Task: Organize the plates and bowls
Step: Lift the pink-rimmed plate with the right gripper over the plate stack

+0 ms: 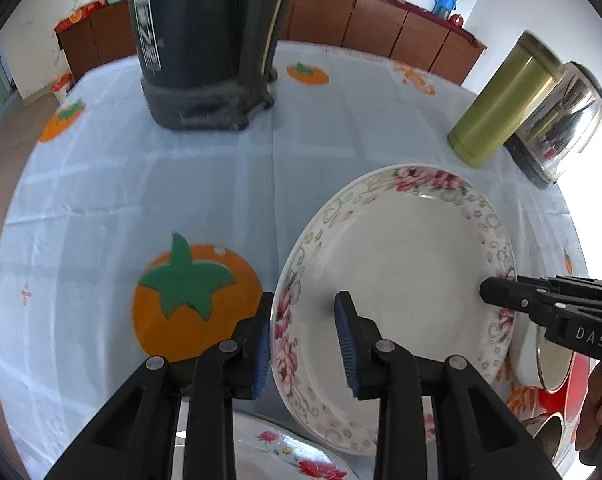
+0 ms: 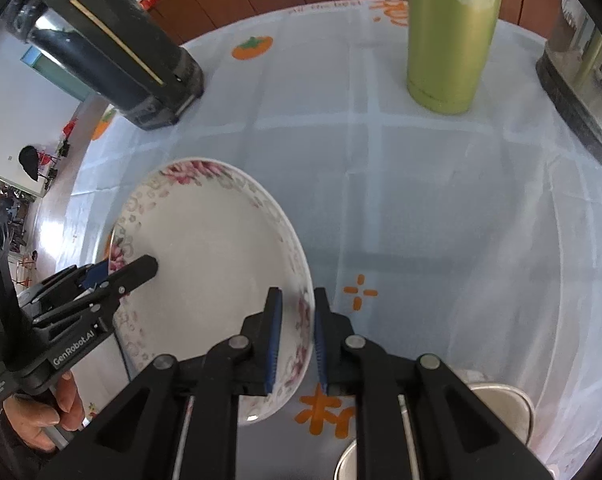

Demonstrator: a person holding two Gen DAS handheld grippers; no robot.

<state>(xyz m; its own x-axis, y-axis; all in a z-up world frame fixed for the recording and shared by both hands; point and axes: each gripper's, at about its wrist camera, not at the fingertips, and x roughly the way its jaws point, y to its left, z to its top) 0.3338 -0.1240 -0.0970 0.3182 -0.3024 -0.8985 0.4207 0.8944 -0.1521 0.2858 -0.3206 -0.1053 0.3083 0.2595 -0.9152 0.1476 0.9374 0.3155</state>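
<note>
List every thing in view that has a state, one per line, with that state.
Floral plate: tilted, raised off the tablecloth, gripped at opposite rims.
Left gripper: shut on the plate's rim.
Right gripper: shut on the plate's other rim.
Green flask: upright, standing on the cloth.
Dark jug: upright, standing on the cloth.
Steel kettle: standing beside the green flask.
Second floral plate: flat on the cloth, below the left gripper.

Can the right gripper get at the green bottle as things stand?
Probably not yet: the right gripper is shut on the floral plate rim, shared with the left gripper. Bare cloth lies before the green bottle.
</note>
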